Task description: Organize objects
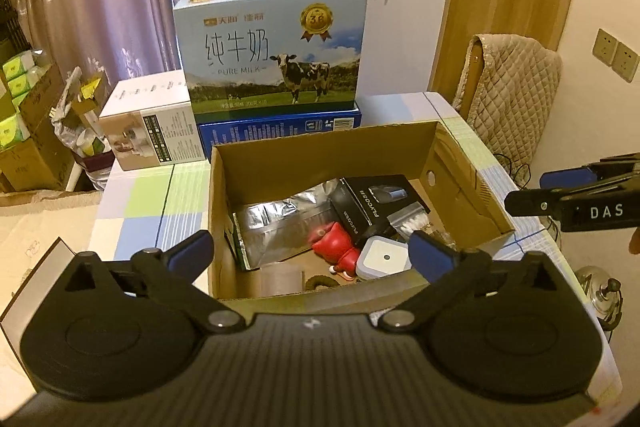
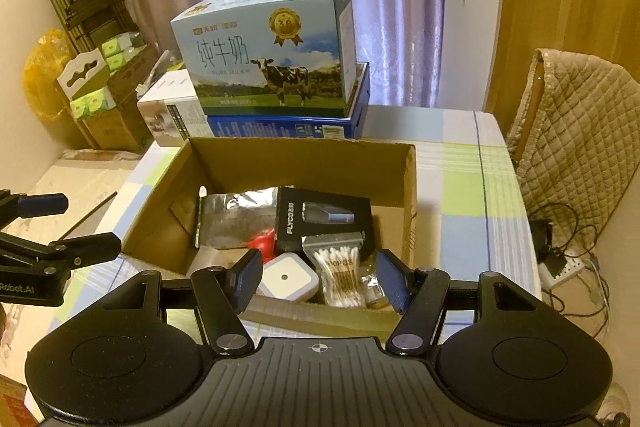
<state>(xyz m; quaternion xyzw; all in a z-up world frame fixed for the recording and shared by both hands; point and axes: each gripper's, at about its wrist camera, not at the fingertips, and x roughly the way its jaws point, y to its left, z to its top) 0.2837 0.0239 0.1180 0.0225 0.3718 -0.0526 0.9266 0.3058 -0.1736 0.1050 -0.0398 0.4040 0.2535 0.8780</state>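
Both the left hand-held gripper [image 1: 311,254] and the right hand-held gripper [image 2: 317,278] are wide open, holding nothing. The cardboard box [image 1: 472,183] of small things sits on the worktop [image 2: 464,195].

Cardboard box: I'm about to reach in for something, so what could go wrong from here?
1. The cardboard box is crowded: the bag of cotton swabs lies against the white square device and the black box, so the open right gripper may catch a neighbour.
2. The red toy sits half under the silver bag, awkward for the open left gripper.
3. A finger could snag the box's near wall.
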